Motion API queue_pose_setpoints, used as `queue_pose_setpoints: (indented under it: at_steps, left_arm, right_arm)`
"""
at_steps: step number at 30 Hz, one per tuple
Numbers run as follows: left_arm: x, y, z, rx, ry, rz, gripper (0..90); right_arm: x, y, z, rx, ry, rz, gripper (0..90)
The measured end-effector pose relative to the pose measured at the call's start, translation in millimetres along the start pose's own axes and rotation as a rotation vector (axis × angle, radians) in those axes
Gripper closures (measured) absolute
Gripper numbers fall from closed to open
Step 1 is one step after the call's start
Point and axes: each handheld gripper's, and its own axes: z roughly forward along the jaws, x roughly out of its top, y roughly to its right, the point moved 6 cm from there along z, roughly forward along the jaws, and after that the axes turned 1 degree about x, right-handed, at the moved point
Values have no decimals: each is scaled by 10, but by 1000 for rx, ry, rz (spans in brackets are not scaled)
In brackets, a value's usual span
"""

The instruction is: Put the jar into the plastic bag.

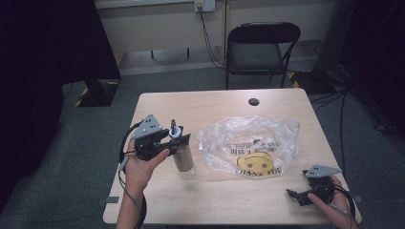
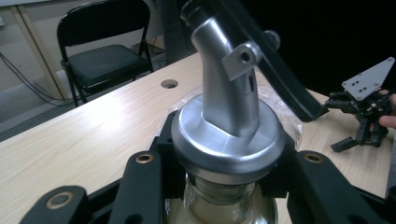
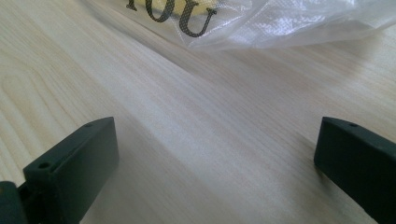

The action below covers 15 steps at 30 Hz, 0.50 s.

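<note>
Surface: light wood-grain top, rounded corners, with a dark round hole near its far edge.

Room: grey carpet; a black folding chair stands beyond the far edge, facing the surface; a wall socket with a cable hanging from it behind the chair; dark areas to either side.

Container one: clear plastic bag, crumpled and lying flat at the centre right, printed with a yellow smiley face and "THANK YOU". Contents cannot be told.

Container two: glass jar with a silver metal lid and angled pour spout, at the left of the bag and apart from it. Contents cannot be told.

Left tool: pinching the jar at the neck, just under the lid, jar upright.

Right tool: near the right front corner, jaws spread wide over bare wood, holding nothing, just short of the bag's edge.
</note>
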Motion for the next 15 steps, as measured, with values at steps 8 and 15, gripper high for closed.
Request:
queue_pose_setpoints:
  at_steps: [8, 15]
  left_arm:
    - [213, 53, 170, -41, 10, 5, 605]
    - [365, 98, 322, -57, 11, 16, 605]
  right_arm:
    - [0, 0, 0, 0, 0, 0, 0]
    - [0, 0, 0, 0, 0, 0, 0]
